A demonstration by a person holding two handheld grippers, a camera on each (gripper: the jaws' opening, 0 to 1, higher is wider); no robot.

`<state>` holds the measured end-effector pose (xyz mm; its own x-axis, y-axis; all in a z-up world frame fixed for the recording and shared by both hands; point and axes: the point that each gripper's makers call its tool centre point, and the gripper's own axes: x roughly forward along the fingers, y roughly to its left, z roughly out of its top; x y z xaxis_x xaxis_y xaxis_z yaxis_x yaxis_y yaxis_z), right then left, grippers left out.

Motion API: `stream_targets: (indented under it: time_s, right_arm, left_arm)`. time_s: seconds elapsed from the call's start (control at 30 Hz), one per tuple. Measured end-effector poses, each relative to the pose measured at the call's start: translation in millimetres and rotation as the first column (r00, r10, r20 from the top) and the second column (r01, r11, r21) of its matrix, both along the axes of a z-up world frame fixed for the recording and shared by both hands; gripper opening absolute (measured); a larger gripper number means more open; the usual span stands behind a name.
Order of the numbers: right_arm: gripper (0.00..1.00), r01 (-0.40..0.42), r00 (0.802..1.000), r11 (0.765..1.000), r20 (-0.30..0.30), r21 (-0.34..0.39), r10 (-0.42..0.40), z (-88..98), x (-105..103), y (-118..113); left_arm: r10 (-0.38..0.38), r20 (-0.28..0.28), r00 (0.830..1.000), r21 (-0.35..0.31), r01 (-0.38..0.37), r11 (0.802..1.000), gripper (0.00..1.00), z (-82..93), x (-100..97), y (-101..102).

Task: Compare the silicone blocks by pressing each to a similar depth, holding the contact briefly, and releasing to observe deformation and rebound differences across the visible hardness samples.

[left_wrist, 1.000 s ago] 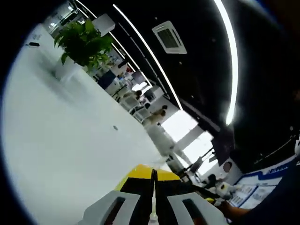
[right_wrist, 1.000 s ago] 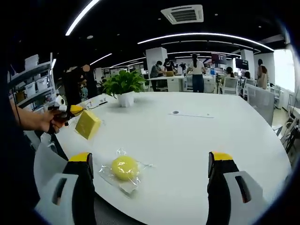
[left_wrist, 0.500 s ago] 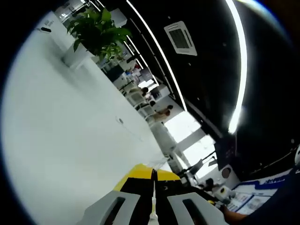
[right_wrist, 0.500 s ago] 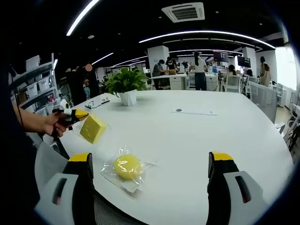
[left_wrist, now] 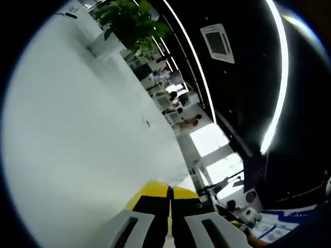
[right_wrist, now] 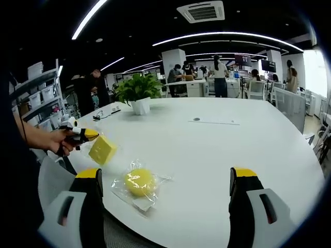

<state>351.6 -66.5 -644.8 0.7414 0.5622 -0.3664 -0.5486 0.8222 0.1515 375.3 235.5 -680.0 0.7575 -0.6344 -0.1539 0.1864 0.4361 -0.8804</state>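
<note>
My left gripper [left_wrist: 169, 194] is shut on a flat yellow square silicone block [left_wrist: 155, 188] whose edge pokes out past the closed jaws. In the right gripper view a hand holds that same left gripper [right_wrist: 85, 135] at the left, and the square block [right_wrist: 103, 149] hangs just above the white table [right_wrist: 217, 150]. A round yellow silicone block [right_wrist: 138, 182] in a clear plastic bag lies on the table near its front edge, below and right of the square one. My right gripper [right_wrist: 166, 175] is open, with its jaws wide apart on either side of the bagged block and not touching it.
A potted plant [right_wrist: 136, 94] in a white pot stands at the table's far left, also seen as a potted plant [left_wrist: 132, 23]. A sheet of paper [right_wrist: 213, 122] lies further back. Shelving [right_wrist: 36, 88] stands on the left, with desks and people behind.
The left gripper has carried the square block slightly lower and nearer the bagged round block, tilting it. The left gripper view has rolled. The right gripper stays open and hardly moves.
</note>
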Motion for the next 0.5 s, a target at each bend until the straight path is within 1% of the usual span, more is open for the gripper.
stream_targets:
  time_s: [0.07, 0.13, 0.17, 0.2, 0.23, 0.27, 0.3, 0.33, 0.4, 0.5]
  right_arm:
    - [0.96, 0.002, 1.000, 1.000, -0.001, 0.001, -0.002, -0.3, 0, 0]
    - [0.96, 0.004, 1.000, 1.000, -0.001, 0.002, -0.004, -0.6, -1, 1]
    - [0.96, 0.004, 1.000, 1.000, -0.003, 0.003, -0.004, -1.2, -2, 1]
    - [0.96, 0.004, 1.000, 1.000, -0.005, 0.005, -0.004, -1.9, -2, 1]
    - [0.96, 0.003, 1.000, 1.000, -0.007, 0.005, -0.003, -2.6, -2, 2]
    - [0.96, 0.001, 1.000, 1.000, -0.009, 0.005, -0.001, -3.4, -3, 3]
    - [0.96, -0.001, 1.000, 1.000, -0.010, 0.005, 0.001, -3.9, -3, 3]
    - [0.96, -0.004, 1.000, 1.000, -0.012, 0.004, 0.004, -4.6, -3, 4]
    - [0.96, -0.005, 1.000, 1.000, -0.014, 0.007, 0.005, -5.4, -3, 5]
    - [0.96, -0.007, 1.000, 1.000, -0.015, 0.009, 0.007, -5.4, -3, 6]
  left_arm:
    - [0.008, -0.010, 1.000, 0.008, -0.008, 1.000, 0.00, -3.6, 1.0, 2]
    - [0.029, -0.005, 1.000, 0.050, -0.029, 0.998, 0.00, -10.9, 4.4, 8]
    - [0.036, -0.012, 0.999, 0.071, -0.035, 0.997, 0.00, -14.9, 5.5, 10]
    - [0.052, -0.014, 0.999, 0.118, -0.050, 0.992, 0.00, -21.8, 7.7, 15]
    - [0.053, -0.014, 0.998, 0.125, -0.051, 0.991, 0.00, -22.9, 8.3, 16]
    - [0.060, -0.017, 0.998, 0.147, -0.057, 0.988, 0.00, -26.2, 9.1, 18]
    - [0.073, -0.008, 0.997, 0.186, -0.070, 0.980, 0.00, -29.7, 11.5, 22]
    - [0.070, -0.013, 0.997, 0.181, -0.066, 0.981, 0.00, -29.7, 11.2, 22]
    - [0.073, -0.001, 0.997, 0.229, -0.071, 0.971, 0.00, -35.1, 13.3, 26]
    - [0.069, -0.035, 0.997, 0.228, -0.060, 0.972, 0.00, -43.6, 14.2, 27]
